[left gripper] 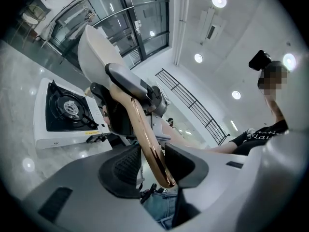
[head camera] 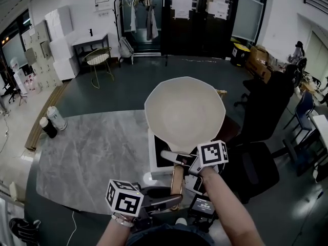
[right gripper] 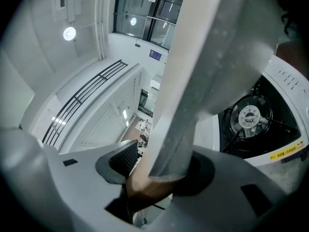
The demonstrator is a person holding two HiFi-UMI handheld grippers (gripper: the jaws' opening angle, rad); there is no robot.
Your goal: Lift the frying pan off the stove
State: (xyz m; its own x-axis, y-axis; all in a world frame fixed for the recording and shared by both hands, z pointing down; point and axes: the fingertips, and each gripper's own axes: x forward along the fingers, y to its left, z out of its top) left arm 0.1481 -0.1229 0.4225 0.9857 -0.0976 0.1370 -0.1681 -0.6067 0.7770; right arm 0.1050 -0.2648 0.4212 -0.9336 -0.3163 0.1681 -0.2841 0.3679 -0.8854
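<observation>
The frying pan (head camera: 184,111), cream inside, hangs tilted in the air above the white gas stove (head camera: 154,160). Its copper-coloured handle (head camera: 177,181) runs back toward me. My left gripper (head camera: 171,201) is shut on the handle's near end. In the left gripper view the handle (left gripper: 149,144) stands between the two dark pads (left gripper: 123,166), with the pan (left gripper: 94,52) above and the stove's burner (left gripper: 70,108) bare below. My right gripper (head camera: 180,160) is shut on the handle close to the pan. The right gripper view shows the grey handle bracket (right gripper: 193,95) clamped there and the burner (right gripper: 251,117) behind it.
The stove stands at the right edge of a grey marble table (head camera: 87,152). Two bottles (head camera: 51,122) stand at the table's far left. A black office chair (head camera: 256,158) is close on the right, and a green chair (head camera: 97,58) stands farther back.
</observation>
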